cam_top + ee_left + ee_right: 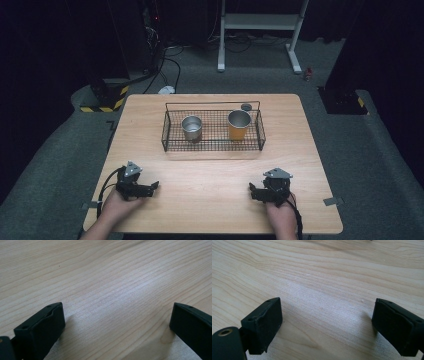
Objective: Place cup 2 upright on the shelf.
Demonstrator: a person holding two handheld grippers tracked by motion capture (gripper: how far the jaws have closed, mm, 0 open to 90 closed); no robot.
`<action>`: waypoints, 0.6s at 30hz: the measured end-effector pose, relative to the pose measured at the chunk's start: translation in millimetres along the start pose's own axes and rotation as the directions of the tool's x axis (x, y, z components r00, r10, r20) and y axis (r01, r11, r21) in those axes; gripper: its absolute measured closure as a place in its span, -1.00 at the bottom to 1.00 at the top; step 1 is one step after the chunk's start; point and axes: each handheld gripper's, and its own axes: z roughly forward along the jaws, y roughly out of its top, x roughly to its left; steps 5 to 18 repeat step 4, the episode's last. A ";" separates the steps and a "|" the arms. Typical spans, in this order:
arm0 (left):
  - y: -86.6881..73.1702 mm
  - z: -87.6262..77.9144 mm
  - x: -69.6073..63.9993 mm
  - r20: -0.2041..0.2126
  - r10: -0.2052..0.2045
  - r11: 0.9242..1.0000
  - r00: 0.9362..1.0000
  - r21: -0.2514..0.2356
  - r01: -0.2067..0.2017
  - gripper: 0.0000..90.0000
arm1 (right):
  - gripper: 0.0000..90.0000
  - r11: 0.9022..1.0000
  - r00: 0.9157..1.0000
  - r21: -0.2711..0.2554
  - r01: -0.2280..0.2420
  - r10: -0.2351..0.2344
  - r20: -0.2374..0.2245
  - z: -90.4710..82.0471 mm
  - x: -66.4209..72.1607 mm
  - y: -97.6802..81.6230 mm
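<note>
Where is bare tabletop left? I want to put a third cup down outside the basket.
The widest bare patch is the strip between the basket and the two grippers, left and right. The table is also bare left of the basket and right of it. Behind the basket only a narrow strip remains, with a small dark disc there. Inside, the steel cup and orange cup leave a gap.

Out past the wooden table [210,175], grey carpet [380,165] runs back into darkness. A white metal stand [260,30] waits at the rear, black cables [170,65] snake left, and a yellow-black striped base [102,100] sits beside the table's corner.
</note>
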 end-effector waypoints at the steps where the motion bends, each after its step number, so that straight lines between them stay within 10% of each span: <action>1: 0.0 0.0 0.0 0.000 0.000 1.000 1.000 0.000 0.000 -0.99 | -0.79 1.000 1.000 0.000 0.000 0.000 0.001 0.0 0.1 0.0; 18: 0.0 0.0 -0.1 0.000 0.000 1.000 1.000 0.000 0.000 -0.99 | -0.79 1.000 1.000 0.000 -0.001 0.001 0.004 0.0 0.2 0.1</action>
